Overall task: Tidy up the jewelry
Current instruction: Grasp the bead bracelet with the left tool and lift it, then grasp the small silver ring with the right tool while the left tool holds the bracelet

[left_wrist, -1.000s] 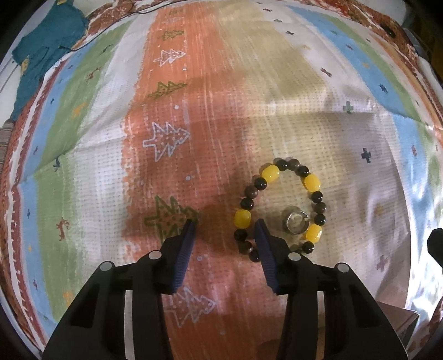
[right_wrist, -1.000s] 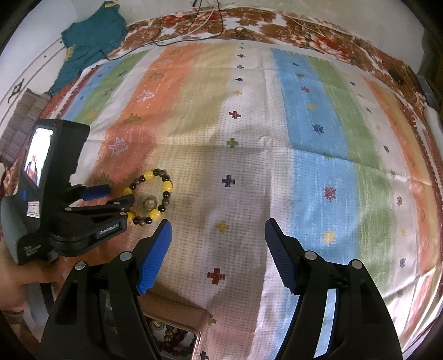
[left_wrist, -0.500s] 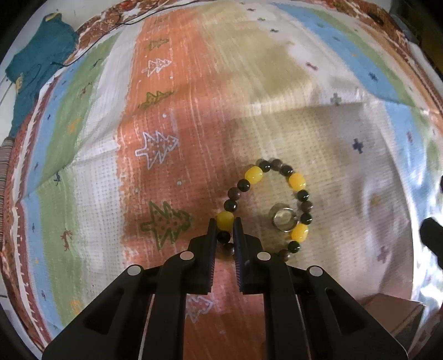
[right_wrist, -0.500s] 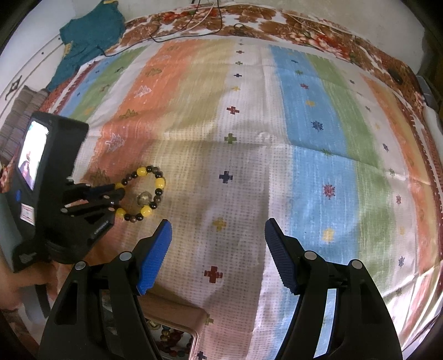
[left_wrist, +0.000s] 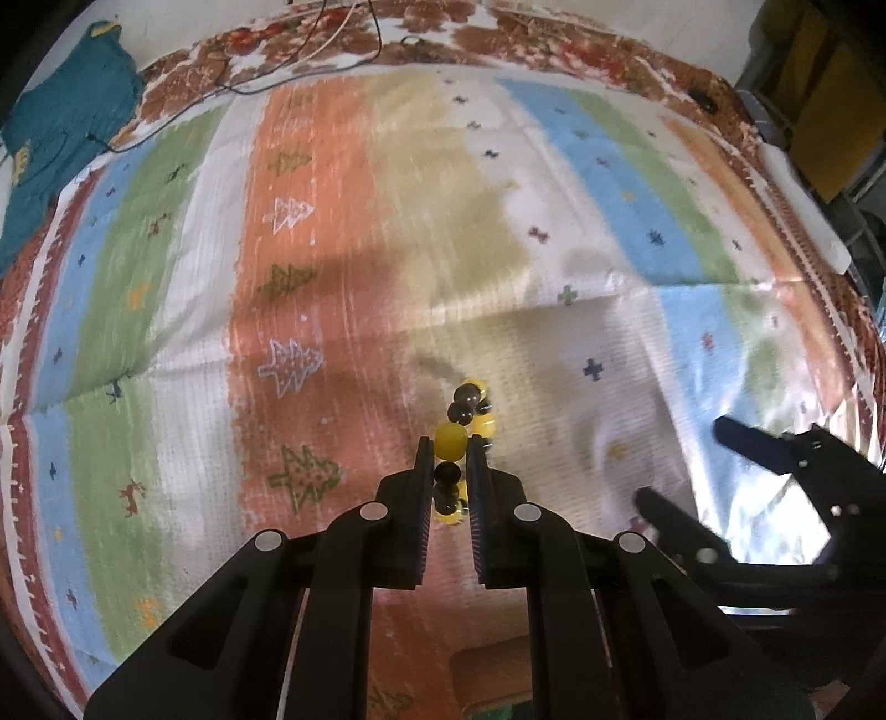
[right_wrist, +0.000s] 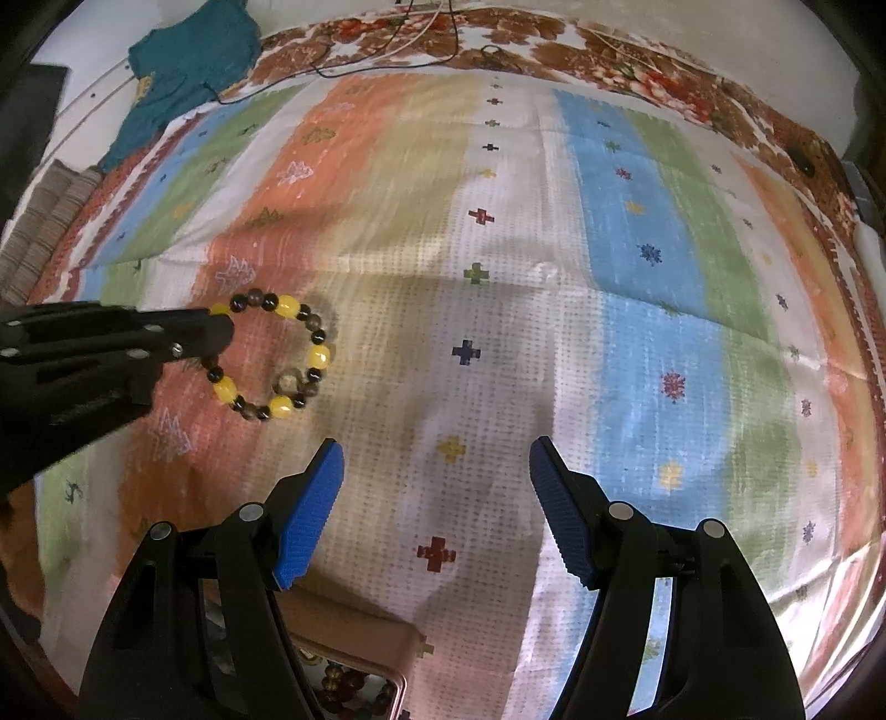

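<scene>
A bracelet of yellow and dark beads (left_wrist: 457, 443) hangs edge-on from my left gripper (left_wrist: 449, 450), which is shut on one side of it and holds it above the striped cloth. In the right wrist view the bracelet (right_wrist: 318, 354) shows as a full loop hanging from the left gripper (right_wrist: 219, 329). A small silvery ring (right_wrist: 288, 382) shows through the loop on the cloth. My right gripper (right_wrist: 434, 462) is open and empty, over the cloth to the right of the bracelet. It also shows at the right in the left wrist view (left_wrist: 686, 471).
A pink-rimmed jewelry box (right_wrist: 354, 659) with beads inside sits at the near edge under the right gripper. A teal garment (right_wrist: 188, 61) and cables (right_wrist: 421, 44) lie at the cloth's far edge. The striped cloth (right_wrist: 637, 277) covers the whole surface.
My left gripper closed on the bracelet and lifted it off the cloth, so it now hangs edge-on. The ring stayed on the cloth. The right gripper stayed open.
</scene>
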Demonstrator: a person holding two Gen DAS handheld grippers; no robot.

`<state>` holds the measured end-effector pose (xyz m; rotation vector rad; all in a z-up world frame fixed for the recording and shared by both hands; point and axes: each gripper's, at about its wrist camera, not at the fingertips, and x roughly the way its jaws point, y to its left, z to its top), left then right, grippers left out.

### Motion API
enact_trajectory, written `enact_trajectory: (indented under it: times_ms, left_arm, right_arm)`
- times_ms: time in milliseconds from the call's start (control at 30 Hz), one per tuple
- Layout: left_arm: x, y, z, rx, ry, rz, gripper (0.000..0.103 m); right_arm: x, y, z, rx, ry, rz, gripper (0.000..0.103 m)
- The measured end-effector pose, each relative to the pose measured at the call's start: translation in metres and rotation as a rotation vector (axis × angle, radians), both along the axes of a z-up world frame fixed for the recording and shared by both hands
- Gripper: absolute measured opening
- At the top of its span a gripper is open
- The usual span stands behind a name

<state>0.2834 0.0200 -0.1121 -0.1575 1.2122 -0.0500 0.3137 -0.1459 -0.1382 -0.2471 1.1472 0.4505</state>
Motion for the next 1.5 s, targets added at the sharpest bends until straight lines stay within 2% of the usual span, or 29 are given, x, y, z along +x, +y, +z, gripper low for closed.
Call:
enact_trajectory:
  times_ms: [333,600,867,1133,1500]
  left_arm:
    - [0.000,0.019,0.037,-0.048,-0.066,0.019,0.011]
    - [-0.007,0.032,0.057,-0.055,-0.100,0.047,0.011]
    - [-0.012,0.052,0.065,-0.068,-0.113,0.089,0.011]
    - [-0.018,0.076,0.076,-0.086,-0.134,0.130,0.011]
    - [-0.016,0.091,0.077,-0.087,-0.136,0.151,0.011]
  right_arm:
    - [-0.002,0.016,0.000,0.005,-0.017,0.054,0.069]
    - [-0.004,0.033,-0.002,-0.004,-0.031,0.101,0.069]
    - [0.001,0.056,-0.008,0.005,-0.031,0.150,0.069]
    - [0.005,0.081,-0.017,-0.010,0.014,0.195,0.069]
    - [0.012,0.108,-0.031,-0.036,0.042,0.244,0.069]
